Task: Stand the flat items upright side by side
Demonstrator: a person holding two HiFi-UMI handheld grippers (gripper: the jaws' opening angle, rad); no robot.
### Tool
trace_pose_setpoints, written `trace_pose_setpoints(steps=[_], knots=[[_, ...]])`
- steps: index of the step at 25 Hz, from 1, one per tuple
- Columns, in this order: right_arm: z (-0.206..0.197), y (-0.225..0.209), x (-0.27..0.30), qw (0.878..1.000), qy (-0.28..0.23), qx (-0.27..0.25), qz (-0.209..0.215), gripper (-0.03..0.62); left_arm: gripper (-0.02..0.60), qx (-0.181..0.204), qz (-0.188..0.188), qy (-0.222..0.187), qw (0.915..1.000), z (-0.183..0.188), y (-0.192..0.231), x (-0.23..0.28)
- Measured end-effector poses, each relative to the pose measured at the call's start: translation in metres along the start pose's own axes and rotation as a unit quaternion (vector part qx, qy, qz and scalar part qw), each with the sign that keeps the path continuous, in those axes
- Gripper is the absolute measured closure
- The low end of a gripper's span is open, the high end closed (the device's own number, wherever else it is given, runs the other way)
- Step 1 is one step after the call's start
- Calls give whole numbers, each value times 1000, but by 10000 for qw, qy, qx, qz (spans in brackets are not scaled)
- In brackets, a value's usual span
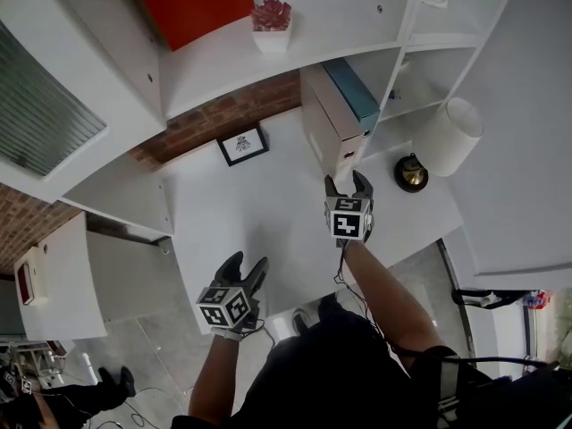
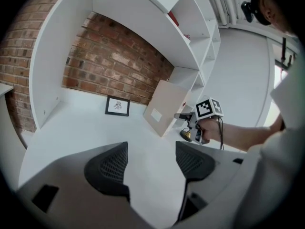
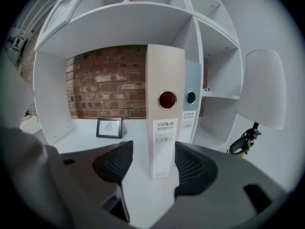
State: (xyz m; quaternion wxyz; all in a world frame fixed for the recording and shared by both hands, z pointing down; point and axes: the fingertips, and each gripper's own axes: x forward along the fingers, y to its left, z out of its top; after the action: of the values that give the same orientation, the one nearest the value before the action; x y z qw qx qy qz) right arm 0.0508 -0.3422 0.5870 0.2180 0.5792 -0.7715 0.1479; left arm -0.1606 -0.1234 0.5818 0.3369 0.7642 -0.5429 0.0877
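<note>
Standing binders: a beige binder [image 3: 164, 113] and a blue-grey binder [image 3: 190, 109] stand upright, side against side, spines facing out, at the right end of the white tabletop [image 1: 259, 213] under the shelves.
Right claw: the right claw [image 3: 152, 160] is low on the beige binder's spine with its jaws moderately apart; the spine stands in the gap, and bare tabletop shows between it and the left pad, so nothing is clamped.
Left claw: the left claw [image 2: 151, 162] hangs over the near edge of the tabletop, well apart from the binders, jaws wide and empty.
Progress: both flat items in view are already on end and paired; none is seen lying flat, so the task looks all but done.
Left to do: by this reading, only a final squaring of the beige binder against its neighbour, if wanted, and backing the right claw away without tipping it.
Surroundings: a small framed picture [image 1: 242, 145] leans on the brick wall, well left of the binders; a white-shaded lamp [image 1: 447, 137] is to their right; a potted plant [image 1: 272, 23] sits on the shelf above.
</note>
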Motion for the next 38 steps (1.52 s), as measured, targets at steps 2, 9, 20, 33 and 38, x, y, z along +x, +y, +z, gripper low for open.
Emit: trace_pose_setpoints(steps=[2,9,20,33,38], knots=[[-5,0,10,9999,106,80,52,332,272,-15,2,-11,10000,2,1,-1],[4,-2,40,9993,140,325,142,336,270,-49,97,87,9999,-1,7,2],[18,-5,60,9989,119,143,431,336,271,-37,98,88,9999,10,-3,30],[53,21,-9,9871,-842,118,1360,385,283,639,888,-1171,9871,105,18,2],[80,31,-46,9822,-1248,-140,1393,405,312,871,1165,-1792,9730,157,18,-20]])
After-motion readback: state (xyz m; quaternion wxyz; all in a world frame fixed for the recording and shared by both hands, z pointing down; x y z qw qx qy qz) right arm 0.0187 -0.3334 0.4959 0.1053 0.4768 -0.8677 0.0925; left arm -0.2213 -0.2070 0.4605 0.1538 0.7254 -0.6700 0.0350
